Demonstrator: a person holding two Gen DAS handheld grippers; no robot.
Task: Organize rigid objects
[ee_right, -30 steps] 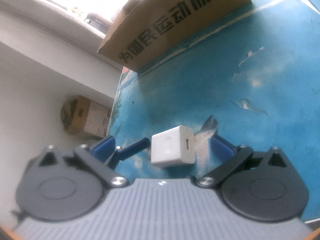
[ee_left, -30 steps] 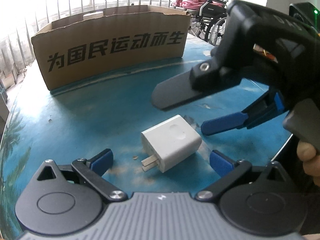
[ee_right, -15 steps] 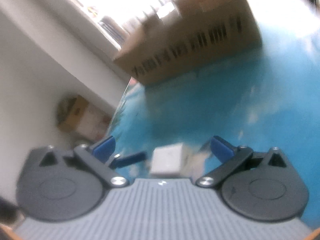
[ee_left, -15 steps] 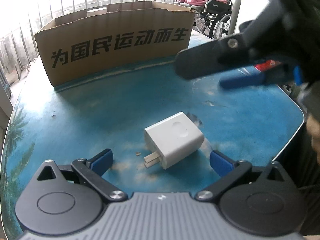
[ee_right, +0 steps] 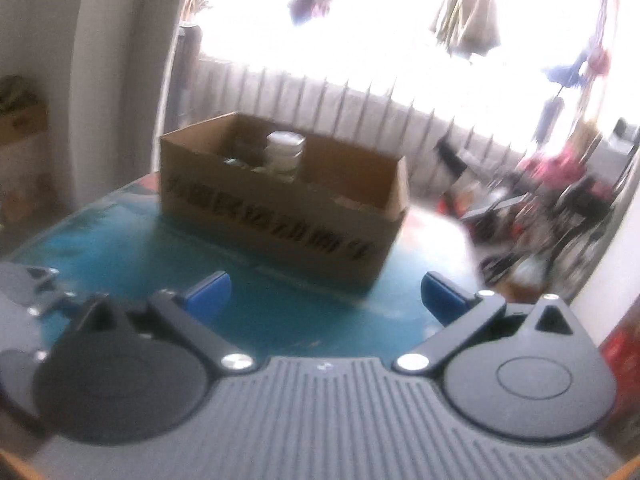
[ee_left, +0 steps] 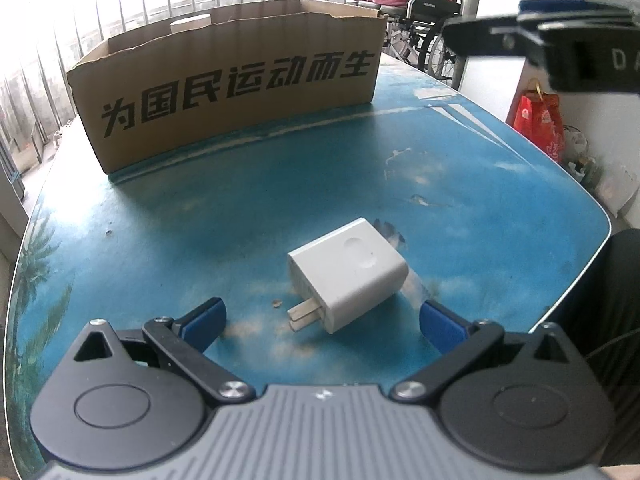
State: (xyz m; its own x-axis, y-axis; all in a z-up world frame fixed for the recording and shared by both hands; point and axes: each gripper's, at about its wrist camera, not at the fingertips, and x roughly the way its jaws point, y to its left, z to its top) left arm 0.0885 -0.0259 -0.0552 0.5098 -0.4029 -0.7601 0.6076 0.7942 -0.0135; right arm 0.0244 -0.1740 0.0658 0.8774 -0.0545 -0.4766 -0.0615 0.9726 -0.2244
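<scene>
Both sets of jaws are standing wide apart, holding nothing. From the left wrist view, the left gripper [ee_left: 322,318] is hovering low over the blue table [ee_left: 168,240], whose printed surface is scuffed and worn pale in patches. Its blue-padded fingers [ee_left: 204,318] are sitting either side of a white charger plug [ee_left: 348,274], not touching it. That smooth, rounded plastic block is lying flat on the table just ahead of the fingers, its long axis running diagonally: two flat metal prongs are pointing back and to the left toward the camera, the blunt end angling away to the right. A shallow round dimple is showing on its upper face.

Further back, a corrugated cardboard box [ee_left: 224,84] with bold black Chinese lettering is standing open-topped near the table's far edge, well apart from the plug. At upper right, the right gripper [ee_left: 532,36] is hanging high above the table, black with a blue pad.

In the blurred right wrist view, the right gripper [ee_right: 322,294] is facing the same box [ee_right: 280,216], with a white jar [ee_right: 285,152] standing inside it.
</scene>
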